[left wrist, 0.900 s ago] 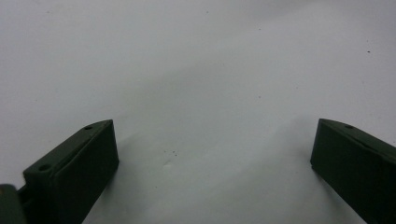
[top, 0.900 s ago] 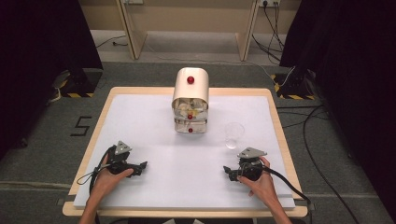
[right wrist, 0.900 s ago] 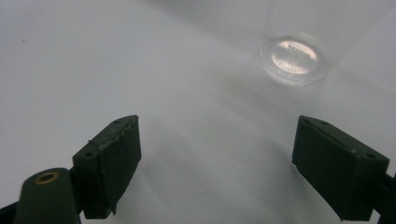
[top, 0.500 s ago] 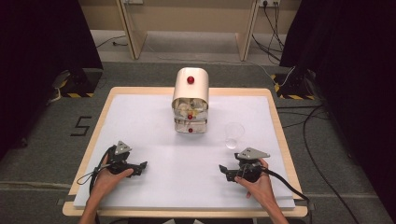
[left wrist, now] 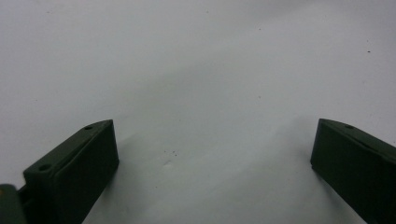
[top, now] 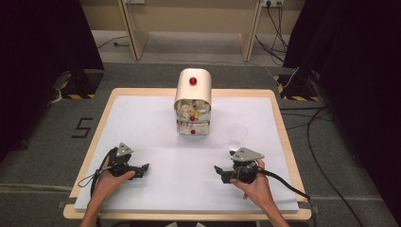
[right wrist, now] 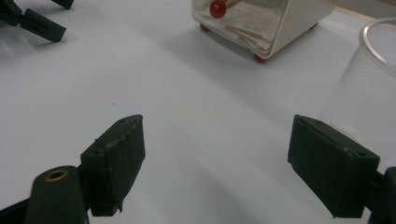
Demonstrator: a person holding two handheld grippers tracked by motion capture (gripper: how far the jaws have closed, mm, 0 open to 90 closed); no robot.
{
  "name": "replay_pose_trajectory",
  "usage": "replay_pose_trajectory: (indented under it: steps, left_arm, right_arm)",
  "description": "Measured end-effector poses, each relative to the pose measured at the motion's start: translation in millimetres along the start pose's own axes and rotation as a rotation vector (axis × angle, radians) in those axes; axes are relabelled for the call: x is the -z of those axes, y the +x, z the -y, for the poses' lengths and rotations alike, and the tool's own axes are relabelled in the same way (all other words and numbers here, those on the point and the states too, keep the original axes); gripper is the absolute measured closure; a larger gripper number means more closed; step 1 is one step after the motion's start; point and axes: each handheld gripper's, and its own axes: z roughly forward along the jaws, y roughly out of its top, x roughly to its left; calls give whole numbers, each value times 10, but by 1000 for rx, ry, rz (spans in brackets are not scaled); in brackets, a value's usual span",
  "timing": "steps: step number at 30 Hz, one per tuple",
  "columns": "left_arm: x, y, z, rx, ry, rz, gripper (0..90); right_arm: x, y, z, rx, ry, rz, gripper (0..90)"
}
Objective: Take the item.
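Right gripper (top: 222, 172) shifted left (jaws apart) | dispenser (top: 193, 101) upright | cup (top: 237, 137) upright

even overhead light on the white table (top: 142, 123), surroundings left and right dark. high view slightly soft, no glare. gripper views dim and greyish, soft shadows beside the black jaws, near clear cup (right wrist: 369, 79) blurred.

right gripper (top: 223, 173) drawn back toward the near table edge, turned leftward

clear cup (right wrist: 369, 79) cut off by the right gripper view's edge.
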Motion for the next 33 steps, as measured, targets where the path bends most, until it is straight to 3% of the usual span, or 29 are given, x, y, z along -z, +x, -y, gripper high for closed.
replay_pose_trajectory:
  steps: [18, 26, 33]
  left_arm:
    - [0, 1, 0, 0, 0, 1, 0]
    - [0, 2, 0, 1, -1, 2, 0]
    - [0, 3, 0, -2, 0, 2, 0]
  right_arm:
    - [-131, 83, -659, 80, -104, -11, 237]
    - [-264, 58, -940, 86, -144, -14, 242]
    - [-343, 87, -1058, 80, -158, -23, 247]
